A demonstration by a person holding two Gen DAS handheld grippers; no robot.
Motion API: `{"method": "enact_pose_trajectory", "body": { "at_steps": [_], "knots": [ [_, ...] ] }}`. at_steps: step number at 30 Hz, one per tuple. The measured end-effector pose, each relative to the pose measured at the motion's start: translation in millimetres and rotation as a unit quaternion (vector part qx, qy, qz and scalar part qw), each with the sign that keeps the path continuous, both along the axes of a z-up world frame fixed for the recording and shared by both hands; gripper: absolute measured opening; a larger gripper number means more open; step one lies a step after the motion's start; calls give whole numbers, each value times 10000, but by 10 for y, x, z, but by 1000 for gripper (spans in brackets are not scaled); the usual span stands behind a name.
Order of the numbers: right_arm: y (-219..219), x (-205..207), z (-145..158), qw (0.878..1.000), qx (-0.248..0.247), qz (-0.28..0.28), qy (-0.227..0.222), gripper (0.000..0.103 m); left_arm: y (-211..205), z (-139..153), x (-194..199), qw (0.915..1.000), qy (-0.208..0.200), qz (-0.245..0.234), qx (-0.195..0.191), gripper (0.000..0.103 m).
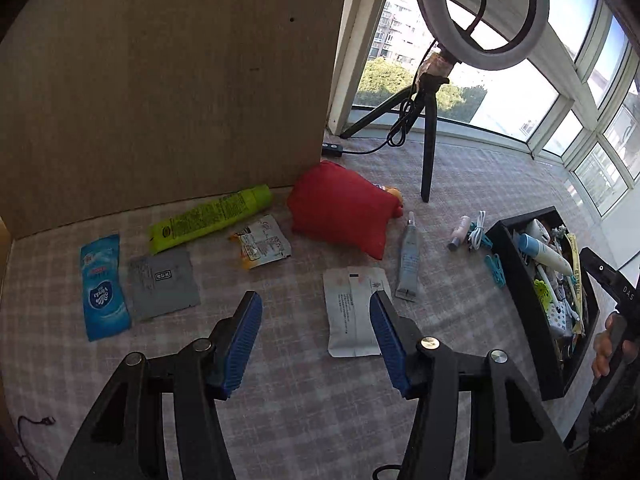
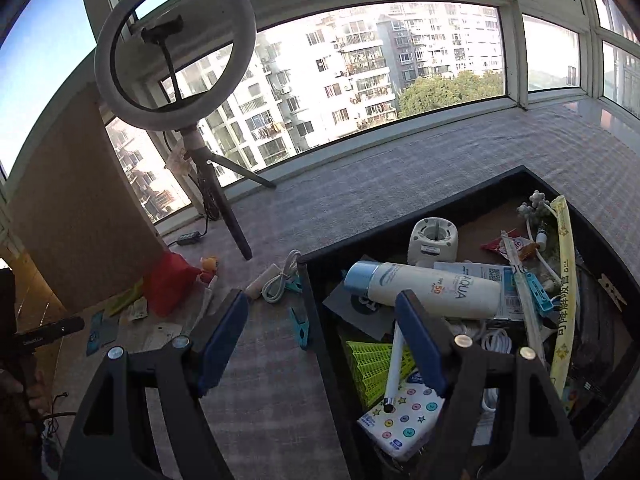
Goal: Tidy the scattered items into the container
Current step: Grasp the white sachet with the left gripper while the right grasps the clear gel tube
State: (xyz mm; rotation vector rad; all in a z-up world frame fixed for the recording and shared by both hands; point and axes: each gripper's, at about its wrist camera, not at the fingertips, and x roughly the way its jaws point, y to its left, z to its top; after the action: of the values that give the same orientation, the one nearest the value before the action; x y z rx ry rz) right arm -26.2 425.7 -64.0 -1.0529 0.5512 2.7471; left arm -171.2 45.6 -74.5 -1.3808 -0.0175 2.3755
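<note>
**Both tongs empty over the checked desk**

The left tongs (image 1: 316, 304) hover spread wide above the cloth-covered desk (image 1: 280, 400), gripping nothing. Just past their right finger lies a white sachet (image 1: 352, 312), partly covered by that finger; a grey tube (image 1: 409, 264) sits just beyond it. Ahead and to the left lie a grey packet (image 1: 164, 284), a blue tissue pack (image 1: 103, 286) and a green tube (image 1: 210, 218); straight ahead is a red pouch (image 1: 340, 210).

The right tongs (image 2: 322, 312) also stand apart and empty, straddling the near wall of the black container (image 2: 320, 320). Their right finger hangs over a white sunscreen bottle (image 2: 432, 286) and a yellow shuttlecock (image 2: 368, 364) inside. A teal clip (image 2: 300, 326) lies between the fingers, outside the wall.
</note>
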Motion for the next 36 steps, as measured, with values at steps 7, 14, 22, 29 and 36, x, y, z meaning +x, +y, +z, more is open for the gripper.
{"method": "enact_pose_trajectory", "body": {
  "at_steps": [7,14,22,29,36],
  "knots": [
    [-722,-756,-442,9963,-58,679,-524,75,339,-535,-34,9991,-363,-193,-42,58],
    [-1290,-1396,-801,9886,-40,1159,-957,75,715,-800,-67,9981,-464,-407,-74,61],
    [-1398,-1656,-985,9850,223,1142,-1276,72,790,-862,-50,9989,-247,-368,-139,62],
    [-1480,-1873,-1105,9813,559,1131,-1455,68,812,-906,-3,9989,-102,-427,-134,71],
    [-1511,-1923,-1092,9804,629,1226,-1411,20,905,-902,129,9973,238,-574,-386,54]
  ]
}}
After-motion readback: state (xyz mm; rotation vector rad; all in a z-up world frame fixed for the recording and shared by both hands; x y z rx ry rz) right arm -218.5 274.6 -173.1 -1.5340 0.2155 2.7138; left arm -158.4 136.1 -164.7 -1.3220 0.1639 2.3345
